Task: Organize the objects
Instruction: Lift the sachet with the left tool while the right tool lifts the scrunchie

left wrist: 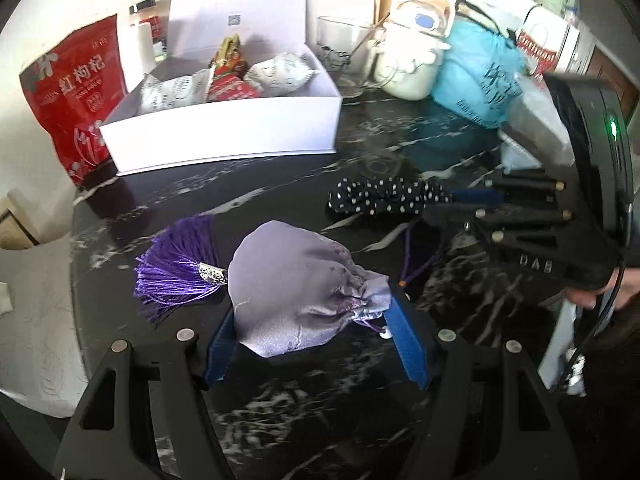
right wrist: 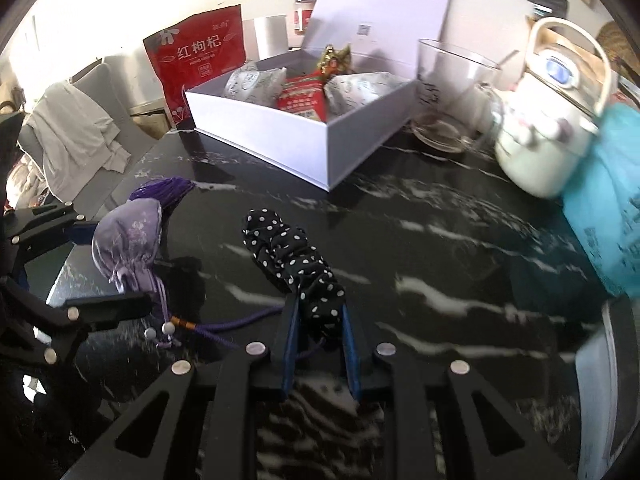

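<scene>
A lilac satin pouch (left wrist: 296, 280) with a purple tassel (left wrist: 176, 268) sits between the blue pads of my left gripper (left wrist: 310, 308), which is shut on it. In the right wrist view the same pouch (right wrist: 128, 236) hangs in the left gripper (right wrist: 100, 264) at the left, its beaded cord (right wrist: 176, 326) trailing over the table. My right gripper (right wrist: 319, 308) is shut on one end of a black scrunchie with white dots (right wrist: 292, 264). Its other end sticks out ahead above the tabletop. From the left wrist, the scrunchie (left wrist: 384, 196) and right gripper (left wrist: 460, 196) are at the right.
An open white box (left wrist: 224, 136) with white packets and a red packet stands at the back of the black marble table (left wrist: 240, 196). A red bag (left wrist: 72, 92) leans left of it. A glass (left wrist: 340, 48), a white teapot (left wrist: 412, 56) and a blue bag (left wrist: 480, 76) crowd the back right.
</scene>
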A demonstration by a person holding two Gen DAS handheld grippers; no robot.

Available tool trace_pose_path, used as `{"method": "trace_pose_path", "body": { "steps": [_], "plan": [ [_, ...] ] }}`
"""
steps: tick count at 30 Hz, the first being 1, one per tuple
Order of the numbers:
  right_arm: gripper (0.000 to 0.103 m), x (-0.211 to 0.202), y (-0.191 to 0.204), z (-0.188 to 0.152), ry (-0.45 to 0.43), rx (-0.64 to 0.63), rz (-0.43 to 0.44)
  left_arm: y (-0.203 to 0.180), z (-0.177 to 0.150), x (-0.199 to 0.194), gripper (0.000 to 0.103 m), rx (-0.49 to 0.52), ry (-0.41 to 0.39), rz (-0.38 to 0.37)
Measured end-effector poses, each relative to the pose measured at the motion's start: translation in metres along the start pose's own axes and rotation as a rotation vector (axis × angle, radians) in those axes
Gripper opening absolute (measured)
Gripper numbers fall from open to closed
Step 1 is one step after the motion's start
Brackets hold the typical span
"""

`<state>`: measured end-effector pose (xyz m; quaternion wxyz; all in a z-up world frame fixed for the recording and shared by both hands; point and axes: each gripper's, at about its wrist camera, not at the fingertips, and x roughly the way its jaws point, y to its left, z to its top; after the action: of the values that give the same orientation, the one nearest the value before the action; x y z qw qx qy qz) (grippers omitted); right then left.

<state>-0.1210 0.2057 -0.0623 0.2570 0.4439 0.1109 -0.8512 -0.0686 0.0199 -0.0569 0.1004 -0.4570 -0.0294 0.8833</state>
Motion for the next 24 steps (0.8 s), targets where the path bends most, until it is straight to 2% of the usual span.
{"method": "trace_pose_path", "body": {
  "steps": [5,7,12,15,17,24],
  "plan": [
    [0.020,-0.012,-0.003,-0.013,-0.004,0.013,-0.013,-0.005,0.003,-0.009,0.067,-0.044,-0.021,-0.120],
    [0.020,-0.016,-0.002,-0.016,-0.005,0.013,-0.018,-0.005,0.003,-0.014,0.067,-0.048,-0.025,-0.127],
    [0.020,-0.023,0.001,-0.027,0.001,0.015,-0.010,-0.004,0.003,-0.023,0.067,-0.044,-0.017,-0.083],
    [0.020,-0.024,0.004,-0.034,0.014,0.022,-0.005,-0.005,0.000,-0.019,0.067,-0.005,0.017,-0.012],
    [0.020,-0.025,0.007,-0.037,0.016,0.022,-0.003,-0.004,-0.004,-0.016,0.067,0.009,0.033,0.008],
    [0.020,-0.026,0.012,-0.044,0.036,0.014,0.026,0.001,-0.012,-0.004,0.067,-0.001,0.058,0.020]
  ]
}}
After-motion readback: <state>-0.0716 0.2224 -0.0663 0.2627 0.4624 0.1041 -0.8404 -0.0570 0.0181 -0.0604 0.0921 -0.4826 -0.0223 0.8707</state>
